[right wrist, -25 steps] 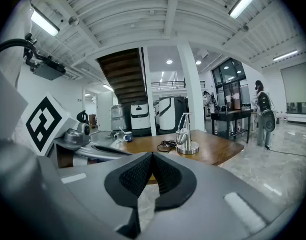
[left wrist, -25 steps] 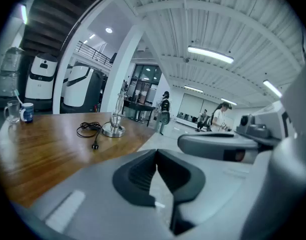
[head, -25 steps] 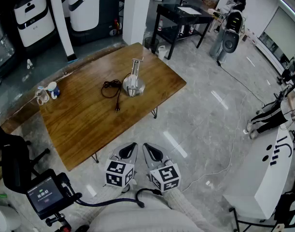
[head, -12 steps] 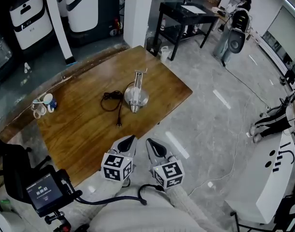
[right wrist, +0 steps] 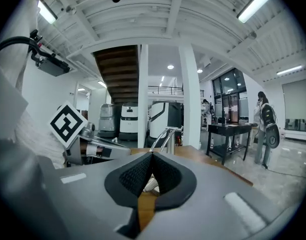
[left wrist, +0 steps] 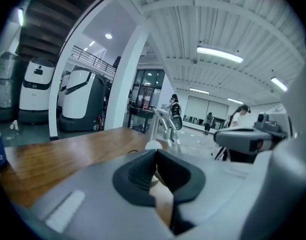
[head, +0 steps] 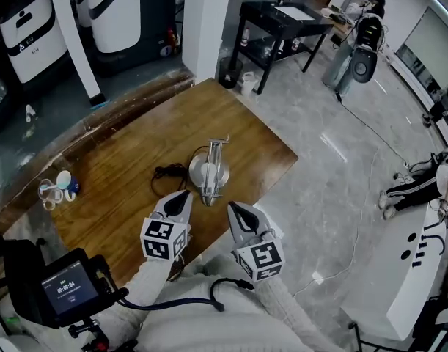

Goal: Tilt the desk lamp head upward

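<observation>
A silver desk lamp (head: 210, 170) stands on the wooden table (head: 136, 160) near its front edge. Its round base is under a thin arm, and the head lies low toward me. A black cord (head: 167, 174) curls to its left. My left gripper (head: 182, 196) is shut and empty, just short of the lamp on its left. My right gripper (head: 233, 209) is also shut and empty, just short of it on the right. In the left gripper view the lamp (left wrist: 163, 126) rises beyond the shut left gripper (left wrist: 155, 156). In the right gripper view the lamp's arm (right wrist: 166, 135) shows past the right gripper (right wrist: 151, 159).
Cups (head: 55, 189) sit at the table's left end. Behind it are a white pillar (head: 205, 20), white machines (head: 114, 6) and a black side table (head: 282, 17). A person (head: 366, 28) stands at the back right. A small screen on a stand (head: 66, 292) is at my lower left.
Both grippers have come forward from over the floor to over the table's near edge, close to the lamp. They stay shut.
</observation>
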Demonstrator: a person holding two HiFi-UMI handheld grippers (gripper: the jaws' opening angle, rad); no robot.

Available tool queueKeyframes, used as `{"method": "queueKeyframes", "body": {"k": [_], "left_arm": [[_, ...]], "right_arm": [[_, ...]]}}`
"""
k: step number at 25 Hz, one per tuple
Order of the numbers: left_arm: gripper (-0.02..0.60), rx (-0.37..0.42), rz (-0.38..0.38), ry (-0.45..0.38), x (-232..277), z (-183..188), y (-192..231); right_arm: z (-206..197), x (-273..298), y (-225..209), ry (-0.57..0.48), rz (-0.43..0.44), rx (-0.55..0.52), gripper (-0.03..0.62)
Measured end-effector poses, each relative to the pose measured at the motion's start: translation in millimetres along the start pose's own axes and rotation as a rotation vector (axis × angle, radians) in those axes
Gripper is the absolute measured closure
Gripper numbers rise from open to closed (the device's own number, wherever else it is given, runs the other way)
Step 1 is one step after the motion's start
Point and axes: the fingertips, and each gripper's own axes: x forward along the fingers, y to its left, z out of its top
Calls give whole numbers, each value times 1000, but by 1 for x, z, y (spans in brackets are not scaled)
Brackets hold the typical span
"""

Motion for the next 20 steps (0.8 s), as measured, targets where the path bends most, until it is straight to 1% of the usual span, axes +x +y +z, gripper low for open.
{"method": "queueKeyframes", "body": {"k": [3,5,6,8,10,13,15,17,20], "left_arm": [[574,57,-16,40,29,5,21],[574,106,-52,62,45,3,26],[574,118,-82,72,52,1,27],[574,104,-149,89,64,-1,29],[569,77,-203,84,76,6,31],[502,67,-288,46,108,23,32],[474,81,-339,40,128,30,34],[457,104,-381,42,135,33,30],[439,113,-439,44,132,37,21]], "right_arm": [[4,16,-12,8,9,-77,595],[3,24,-15,12,32,-111,595],[4,27,-16,12,45,-120,595],[7,33,-19,9,67,-139,595],[11,40,-23,9,87,-179,595],[11,57,-40,3,111,-203,595],[8,69,-51,7,120,-241,595],[10,70,-52,7,130,-368,595],[16,68,-47,-13,142,-613,595]]}}
